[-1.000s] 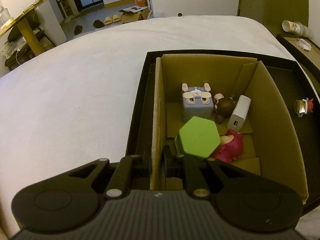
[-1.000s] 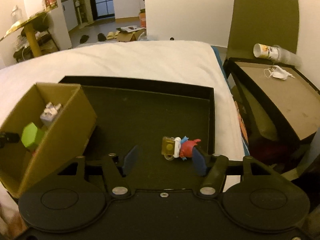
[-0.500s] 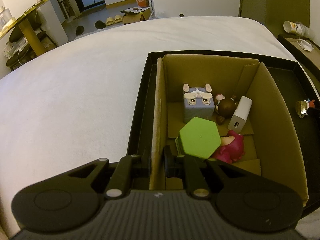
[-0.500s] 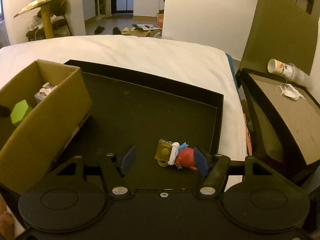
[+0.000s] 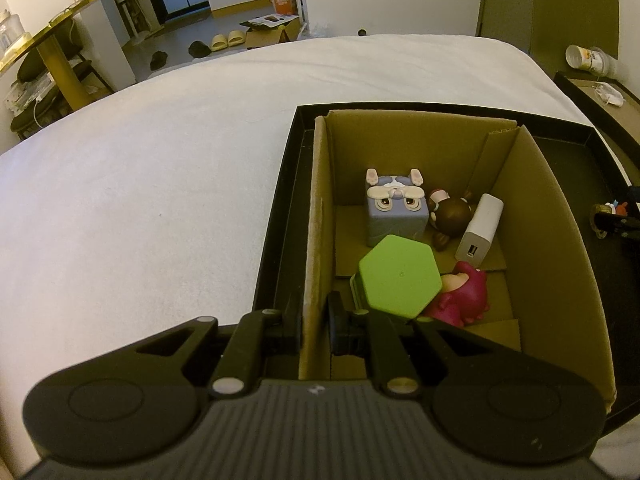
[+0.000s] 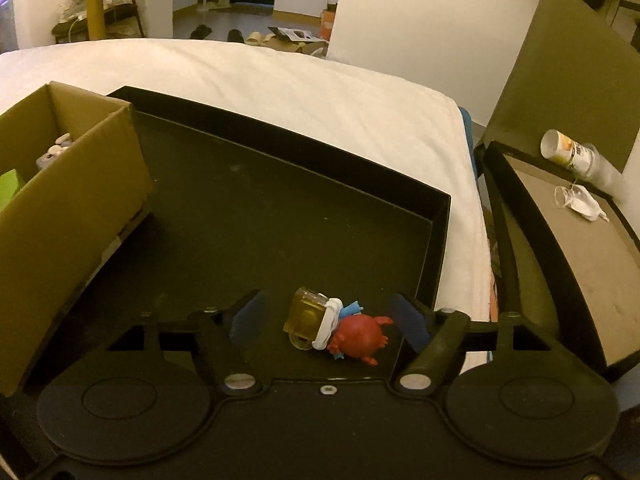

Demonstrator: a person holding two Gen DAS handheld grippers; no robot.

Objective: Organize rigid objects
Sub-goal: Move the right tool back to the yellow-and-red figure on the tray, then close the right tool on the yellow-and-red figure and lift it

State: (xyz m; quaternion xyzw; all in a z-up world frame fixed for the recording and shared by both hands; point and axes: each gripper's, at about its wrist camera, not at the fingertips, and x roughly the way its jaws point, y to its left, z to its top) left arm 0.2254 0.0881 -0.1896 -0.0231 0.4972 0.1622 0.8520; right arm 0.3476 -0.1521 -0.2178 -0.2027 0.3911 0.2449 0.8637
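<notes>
The box [image 5: 552,240] is plain brown corrugated cardboard — matt, with raw cut edges. It sits in a tray [image 6: 280,216] of smooth black plastic with a dull sheen and faint dust specks. The bed [image 5: 160,200] wears white cloth, finely textured. The green hexagon [image 5: 398,276] looks like smooth matt plastic; the white charger [image 5: 480,226] is glossier. The figurine [image 6: 340,326] is shiny plastic — red body, translucent amber block.

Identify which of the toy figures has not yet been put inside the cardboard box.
The small red figure with the yellow block. It lies on the black tray, outside the cardboard box, while the blue cube-faced, brown and pink figures are inside.
</notes>
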